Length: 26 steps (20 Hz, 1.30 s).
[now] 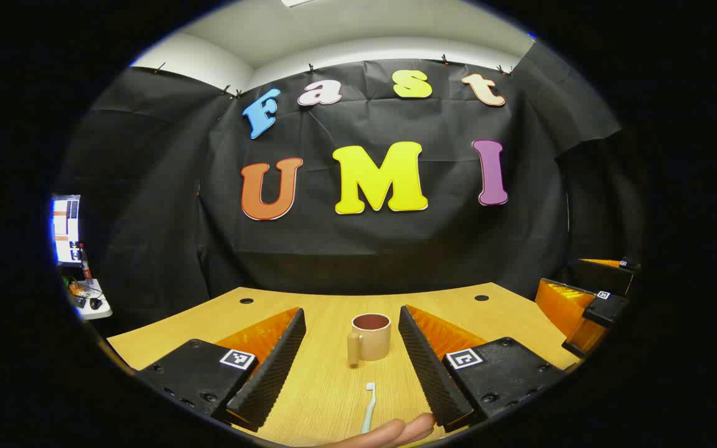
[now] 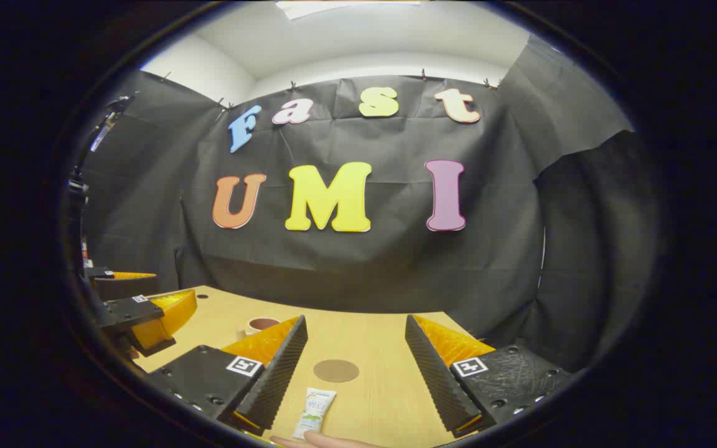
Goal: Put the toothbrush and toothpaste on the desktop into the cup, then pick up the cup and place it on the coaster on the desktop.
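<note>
Left gripper view: we list left tongs (image 1: 352,364) spread, empty; toothbrush (image 1: 368,407) flat on desk (image 1: 508,311), light, slippery — pinch mid-handle; mug (image 1: 371,336) upright beyond.
Right gripper view: right tongs (image 2: 353,367) spread; toothpaste tube (image 2: 315,411), soft, beside coaster (image 2: 336,371).

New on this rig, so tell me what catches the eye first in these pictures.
The cup stands upright mid-desk, framed between the open left gripper fingers, with the toothbrush lying just nearer. In the right gripper view, the open right gripper frames the round coaster, with the toothpaste flat in front.
</note>
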Each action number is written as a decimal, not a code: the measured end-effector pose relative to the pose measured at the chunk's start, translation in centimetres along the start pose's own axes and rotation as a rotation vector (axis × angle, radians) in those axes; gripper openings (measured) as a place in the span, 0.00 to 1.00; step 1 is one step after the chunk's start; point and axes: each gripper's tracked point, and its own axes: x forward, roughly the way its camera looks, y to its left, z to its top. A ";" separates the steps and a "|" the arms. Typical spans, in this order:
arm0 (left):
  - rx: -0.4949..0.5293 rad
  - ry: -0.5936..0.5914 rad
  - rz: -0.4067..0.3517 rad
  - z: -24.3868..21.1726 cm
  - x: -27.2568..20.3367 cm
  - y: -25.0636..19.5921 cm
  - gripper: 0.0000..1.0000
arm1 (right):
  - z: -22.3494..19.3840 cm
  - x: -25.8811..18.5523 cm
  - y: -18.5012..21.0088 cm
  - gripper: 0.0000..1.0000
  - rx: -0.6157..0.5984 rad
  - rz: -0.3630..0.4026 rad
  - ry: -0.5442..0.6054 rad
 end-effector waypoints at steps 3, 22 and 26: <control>-0.001 0.004 -0.010 -0.1 -0.2 -0.9 0.95 | 0.1 -0.4 0.2 0.95 -0.001 0.018 -0.004; -0.020 0.090 -0.066 -3.4 0.5 -2.8 0.95 | 0.2 -0.9 -0.8 0.95 -0.020 -0.009 -0.018; -0.068 0.261 -0.115 -8.2 0.6 -3.5 0.95 | -0.9 -0.5 -0.8 0.95 -0.011 -0.006 0.018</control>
